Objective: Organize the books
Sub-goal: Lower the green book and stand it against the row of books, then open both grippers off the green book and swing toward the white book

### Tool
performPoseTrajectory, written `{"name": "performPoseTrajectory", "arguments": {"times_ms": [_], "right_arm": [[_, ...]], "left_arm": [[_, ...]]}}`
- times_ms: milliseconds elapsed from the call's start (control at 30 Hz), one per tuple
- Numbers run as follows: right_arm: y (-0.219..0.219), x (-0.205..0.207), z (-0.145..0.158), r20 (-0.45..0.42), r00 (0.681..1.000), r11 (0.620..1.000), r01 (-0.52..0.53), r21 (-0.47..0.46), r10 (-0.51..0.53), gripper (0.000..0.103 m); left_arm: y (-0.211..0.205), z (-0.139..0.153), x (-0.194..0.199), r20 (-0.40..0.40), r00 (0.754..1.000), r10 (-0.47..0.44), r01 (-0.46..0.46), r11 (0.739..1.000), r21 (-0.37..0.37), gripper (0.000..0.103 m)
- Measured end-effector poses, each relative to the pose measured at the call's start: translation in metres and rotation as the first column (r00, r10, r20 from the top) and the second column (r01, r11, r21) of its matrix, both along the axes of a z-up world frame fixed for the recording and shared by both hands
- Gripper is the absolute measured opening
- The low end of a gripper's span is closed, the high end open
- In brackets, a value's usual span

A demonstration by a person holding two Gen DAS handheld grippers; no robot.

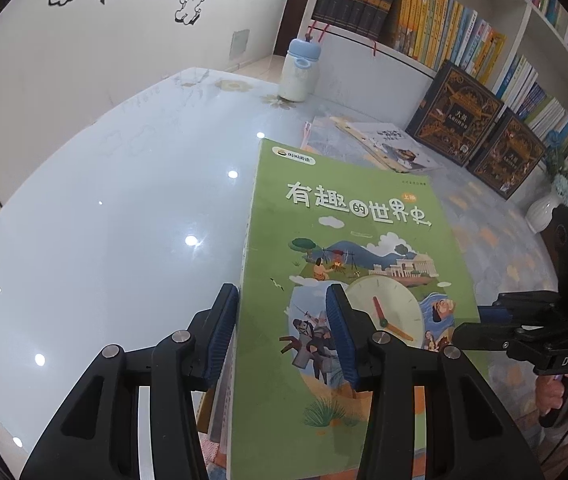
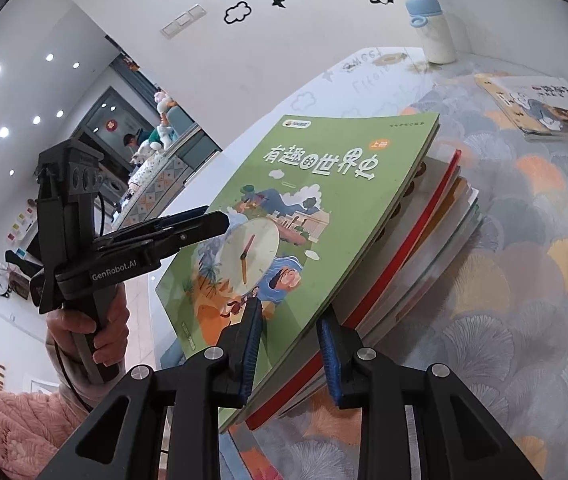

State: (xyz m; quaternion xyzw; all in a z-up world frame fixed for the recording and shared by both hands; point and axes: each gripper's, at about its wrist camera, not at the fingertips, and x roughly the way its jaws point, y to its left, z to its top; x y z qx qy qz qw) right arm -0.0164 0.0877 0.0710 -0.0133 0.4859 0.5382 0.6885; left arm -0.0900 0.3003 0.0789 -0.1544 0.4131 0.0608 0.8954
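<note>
A stack of books (image 2: 423,240) sits on the table, topped by a green book (image 1: 347,208) with a clock picture on its cover. My left gripper (image 1: 282,290) is shut on the stack's left edge, one pad on the cover and the other against the side. In the right wrist view the left gripper (image 2: 224,220) clamps that edge from above and below. My right gripper (image 2: 291,312) is shut on the stack's near right corner, the green book (image 2: 323,184) and a red one running between its pads. It also shows as the right gripper (image 1: 479,316) at the cover's right edge.
A white bottle with a blue cap (image 1: 297,72) stands at the table's far edge. Flat picture books (image 1: 387,144) lie beyond the stack. Two dark ornate books (image 1: 455,112) lean against a full bookshelf (image 1: 443,20). A white vase (image 1: 543,208) stands at right. A glossy table top (image 1: 124,220) spreads left.
</note>
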Motion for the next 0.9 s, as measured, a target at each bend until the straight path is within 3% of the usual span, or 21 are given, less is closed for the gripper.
{"name": "performPoseTrajectory", "arguments": {"times_ms": [267,333,500,700,767,867,900], "right_arm": [[0.004,-0.003,0.002,0.021,0.999,0.999,0.024,-0.024,-0.024,0.037],[0.001,-0.001,0.003,0.012,0.999,0.998,0.051,-0.032,-0.051,0.057],[-0.008,-0.004,0.02,0.077,0.993,0.996,0.086,-0.012,-0.084,0.074],[0.019,-0.025,0.006,0.054,0.998,0.99,-0.036,-0.139,0.044,0.078],[0.029,-0.036,0.003,0.112,0.991,0.978,-0.044,-0.203,0.068,0.08],[0.033,-0.047,0.005,0.137,0.986,0.972,-0.062,-0.226,0.094,0.08],[0.033,-0.048,0.006,0.129,0.987,0.973,-0.069,-0.22,0.099,0.08]], "left_arm": [[0.002,0.002,0.0,0.003,1.0,-0.001,0.001,1.0,-0.001,0.045],[0.005,0.006,-0.003,0.02,1.0,0.007,-0.008,1.0,0.002,0.046],[0.016,0.012,-0.004,0.033,0.998,0.045,-0.045,0.999,0.022,0.061],[0.024,-0.002,0.014,-0.023,0.999,0.036,-0.037,0.999,-0.013,0.061],[0.023,-0.006,0.021,-0.038,0.999,0.003,-0.005,0.999,-0.041,0.061],[0.017,-0.01,0.027,-0.036,0.997,-0.064,0.06,0.992,-0.113,0.062],[0.011,-0.009,0.03,-0.042,0.997,-0.072,0.068,0.994,-0.091,0.061]]}}
